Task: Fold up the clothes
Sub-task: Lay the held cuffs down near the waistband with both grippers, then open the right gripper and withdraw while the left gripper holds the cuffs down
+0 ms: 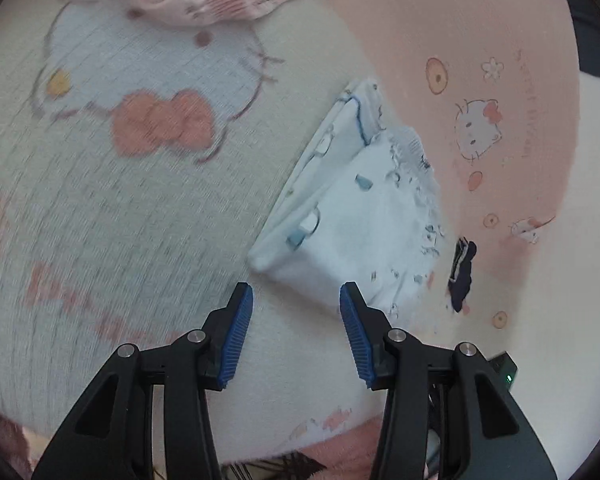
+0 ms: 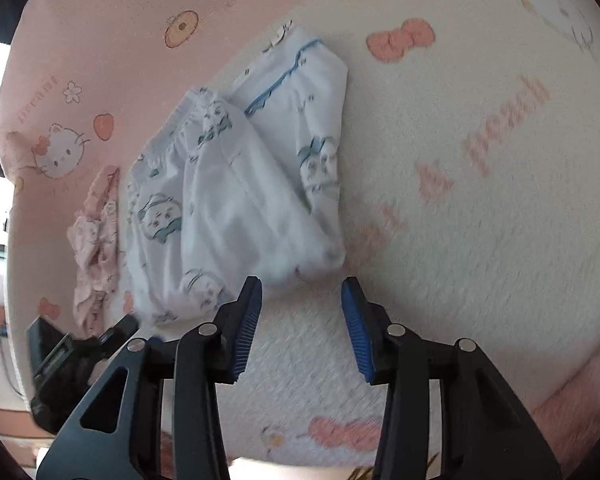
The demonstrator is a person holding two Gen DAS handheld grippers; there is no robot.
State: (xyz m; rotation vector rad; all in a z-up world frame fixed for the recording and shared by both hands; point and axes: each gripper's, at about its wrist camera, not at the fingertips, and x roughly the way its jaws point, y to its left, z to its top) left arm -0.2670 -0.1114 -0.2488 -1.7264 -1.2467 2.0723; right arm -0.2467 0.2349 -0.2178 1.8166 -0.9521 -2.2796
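The white garment (image 2: 236,184) lies folded on the cream blanket (image 2: 460,220), with a pink garment (image 2: 96,240) just to its left. Both the left gripper (image 1: 296,304) and the right gripper (image 2: 302,296) are held spread and empty at its near edge. Probably the bundle should be pinched at its near corners through all layers, so the fold is kept square.

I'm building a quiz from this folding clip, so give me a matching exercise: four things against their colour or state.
Things:
1 white garment
2 pink garment
3 right gripper
4 blanket

Descriptions:
A cream, with pink bows and lettering
B folded, blue cartoon print
C crumpled, pale pink
D jaws apart, nothing between them

Pairs: 1-B, 2-C, 3-D, 4-A
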